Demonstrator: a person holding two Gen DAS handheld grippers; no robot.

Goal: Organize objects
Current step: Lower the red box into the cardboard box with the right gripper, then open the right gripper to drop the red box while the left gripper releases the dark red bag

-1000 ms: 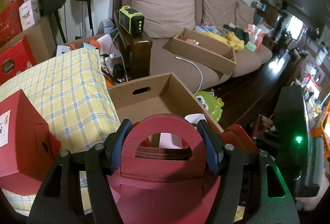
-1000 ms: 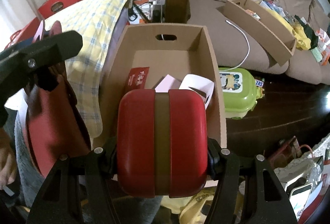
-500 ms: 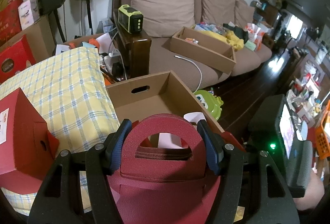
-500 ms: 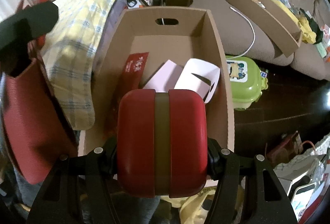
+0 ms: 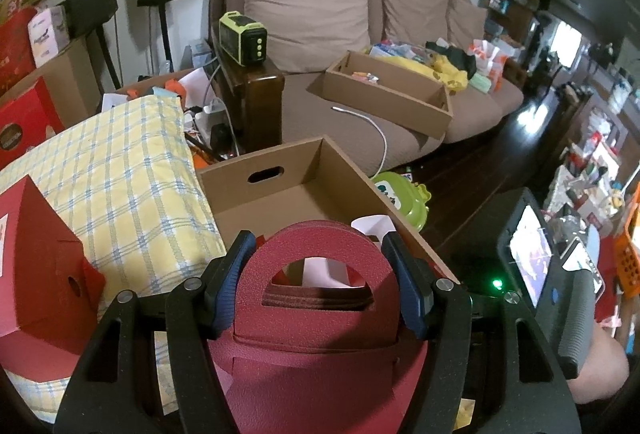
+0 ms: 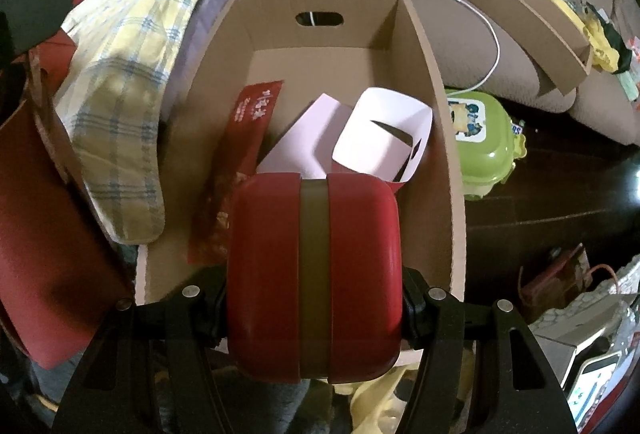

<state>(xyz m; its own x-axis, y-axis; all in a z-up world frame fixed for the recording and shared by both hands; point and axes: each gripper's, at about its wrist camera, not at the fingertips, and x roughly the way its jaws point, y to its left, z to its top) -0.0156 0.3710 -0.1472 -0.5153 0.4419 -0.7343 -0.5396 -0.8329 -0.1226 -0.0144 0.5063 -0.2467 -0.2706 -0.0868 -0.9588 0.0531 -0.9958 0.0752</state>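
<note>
My left gripper (image 5: 320, 282) is shut on the arched handle of a dark red gift bag (image 5: 312, 354), held just before the near edge of an open cardboard box (image 5: 280, 170). In the right wrist view my right gripper (image 6: 314, 298) is shut on a rounded red case with an olive band (image 6: 314, 274), hanging over the near end of the same cardboard box (image 6: 436, 90). Inside the box lie a red envelope (image 6: 248, 130), a white card (image 6: 308, 138) and a curled white paper sleeve (image 6: 380, 138). The red bag (image 6: 48, 234) shows at the left edge.
A yellow checked cushion (image 5: 108, 170) presses against the box's left side, with a red carton (image 5: 36, 258) on it. A green lunch box (image 6: 480, 138) lies on the dark floor to the right. Behind are a brown sofa (image 5: 320, 14) carrying a shallow cardboard tray (image 5: 384, 94) and a wooden stand (image 5: 256, 94).
My right gripper has sunk with the red case toward the box, and its view now looks more steeply into it. The left gripper and its bag have stayed put.
</note>
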